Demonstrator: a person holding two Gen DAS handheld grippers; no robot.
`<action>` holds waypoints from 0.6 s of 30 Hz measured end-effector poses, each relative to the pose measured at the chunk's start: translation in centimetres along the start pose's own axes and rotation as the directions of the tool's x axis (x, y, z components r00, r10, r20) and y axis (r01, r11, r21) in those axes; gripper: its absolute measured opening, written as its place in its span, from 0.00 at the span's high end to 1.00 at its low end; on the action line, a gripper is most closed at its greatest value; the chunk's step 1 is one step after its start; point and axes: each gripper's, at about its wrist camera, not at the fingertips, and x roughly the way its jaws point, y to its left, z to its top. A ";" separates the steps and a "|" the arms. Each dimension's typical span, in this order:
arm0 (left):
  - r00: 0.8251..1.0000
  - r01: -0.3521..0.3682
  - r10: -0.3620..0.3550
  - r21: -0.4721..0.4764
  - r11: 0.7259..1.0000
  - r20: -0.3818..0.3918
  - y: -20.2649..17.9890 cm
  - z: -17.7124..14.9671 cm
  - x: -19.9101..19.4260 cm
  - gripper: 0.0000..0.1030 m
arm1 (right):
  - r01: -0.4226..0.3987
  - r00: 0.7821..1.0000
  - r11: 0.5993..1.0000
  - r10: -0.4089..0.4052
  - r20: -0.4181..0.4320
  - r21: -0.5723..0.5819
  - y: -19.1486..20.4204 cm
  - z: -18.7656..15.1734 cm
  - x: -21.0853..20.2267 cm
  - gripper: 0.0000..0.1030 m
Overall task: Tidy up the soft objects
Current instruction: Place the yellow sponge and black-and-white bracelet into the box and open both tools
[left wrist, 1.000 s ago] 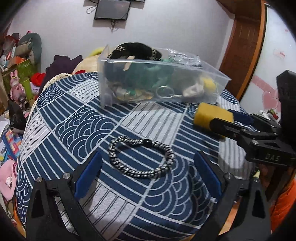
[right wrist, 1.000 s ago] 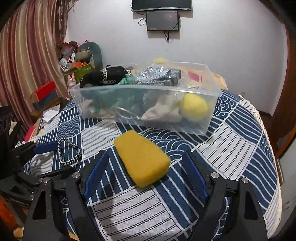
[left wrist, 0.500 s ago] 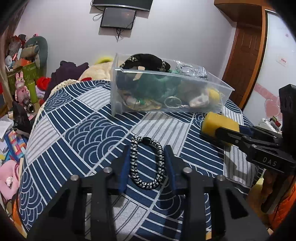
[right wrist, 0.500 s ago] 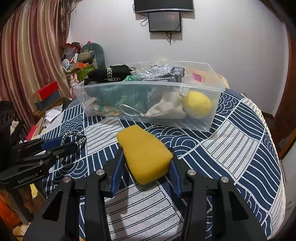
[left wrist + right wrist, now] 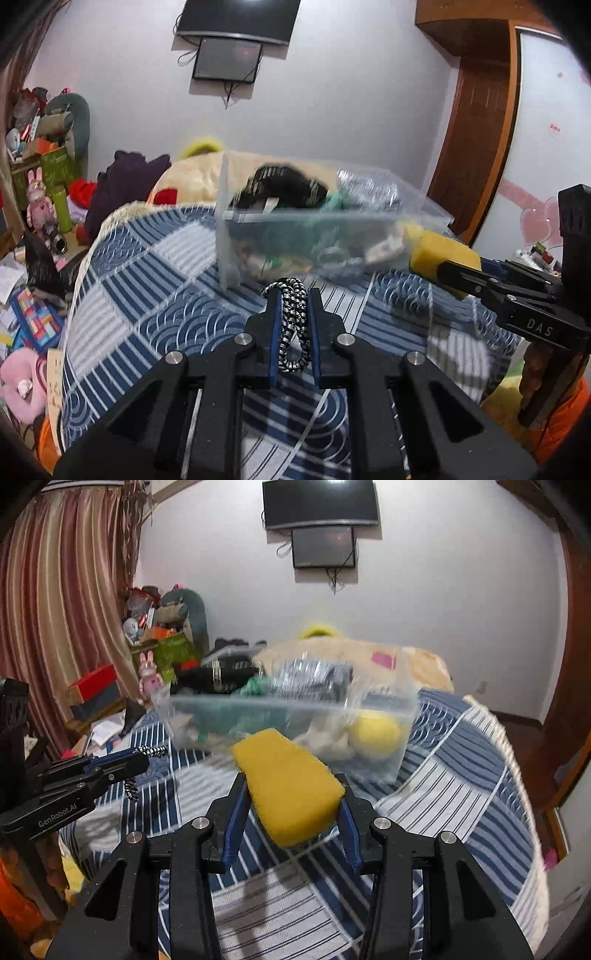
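My left gripper [image 5: 292, 295] is shut on a black-and-white braided band [image 5: 293, 325] and holds it lifted above the blue patterned tablecloth [image 5: 147, 295]. My right gripper [image 5: 291, 794] is shut on a yellow sponge [image 5: 288, 779], also lifted. The sponge shows at the right of the left wrist view [image 5: 443, 254]; the band shows at the left of the right wrist view [image 5: 147, 753]. A clear plastic bin [image 5: 314, 236] full of soft items stands just ahead of both grippers [image 5: 288, 709].
The bin holds a black item [image 5: 284, 184], green cloth, a yellow ball [image 5: 375, 734] and more. Plush toys [image 5: 37, 199] and clutter lie at the far left. The table's edge [image 5: 517, 775] drops off at the right.
Both grippers have closed on their objects and lifted them: the left on the band, the right on the sponge. Both have moved up and toward the bin.
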 end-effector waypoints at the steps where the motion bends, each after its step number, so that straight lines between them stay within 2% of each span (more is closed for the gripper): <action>1: 1.000 0.008 -0.008 0.004 1.000 0.008 -0.1 0.5 -0.1 0.88 | 0.003 1.000 1.000 -0.003 0.015 0.002 -0.1 0.4 -0.3 0.60; 12: 0.994 0.029 -0.037 0.068 0.997 0.107 -1.4 5.4 -0.4 0.88 | 0.066 0.988 0.996 -0.073 0.138 0.051 -1.9 3.6 -2.1 0.60; 18: 0.993 0.044 -0.051 0.071 0.996 0.105 -1.6 7.1 1.5 0.88 | 0.096 0.980 0.993 -0.108 0.168 0.075 -2.7 5.3 -1.0 0.60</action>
